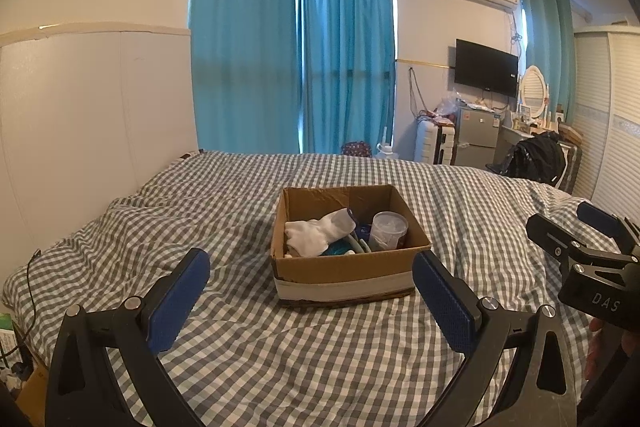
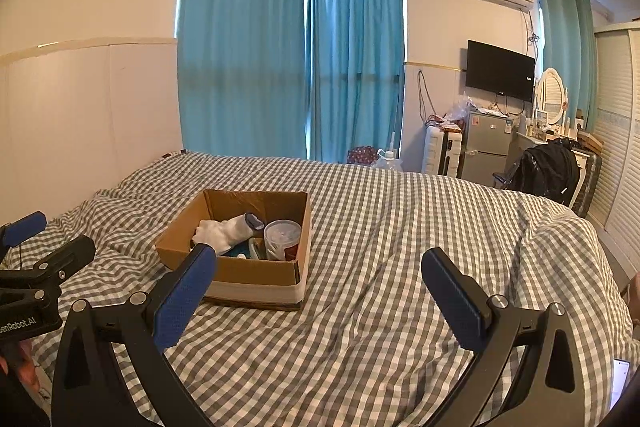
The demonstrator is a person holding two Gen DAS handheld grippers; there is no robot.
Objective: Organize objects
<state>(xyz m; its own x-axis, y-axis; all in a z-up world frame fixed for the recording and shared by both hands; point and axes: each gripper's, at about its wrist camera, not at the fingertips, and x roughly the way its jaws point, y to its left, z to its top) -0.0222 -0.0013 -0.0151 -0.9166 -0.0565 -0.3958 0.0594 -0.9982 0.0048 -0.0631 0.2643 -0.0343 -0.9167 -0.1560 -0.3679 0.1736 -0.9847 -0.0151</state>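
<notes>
Both the left hand-held gripper [image 1: 311,277] and the right hand-held gripper [image 2: 319,273] hover spread wide and empty above the checked bed [image 1: 360,347]. Just beyond them sits a cardboard box [image 1: 344,267] holding a white sock [image 1: 316,233] and a clear plastic cup [image 1: 387,229].

Checked grey-and-white bed [image 1: 320,347], rumpled, bearing one open cardboard box [image 1: 344,273] (band of pale tape round its base).
</notes>
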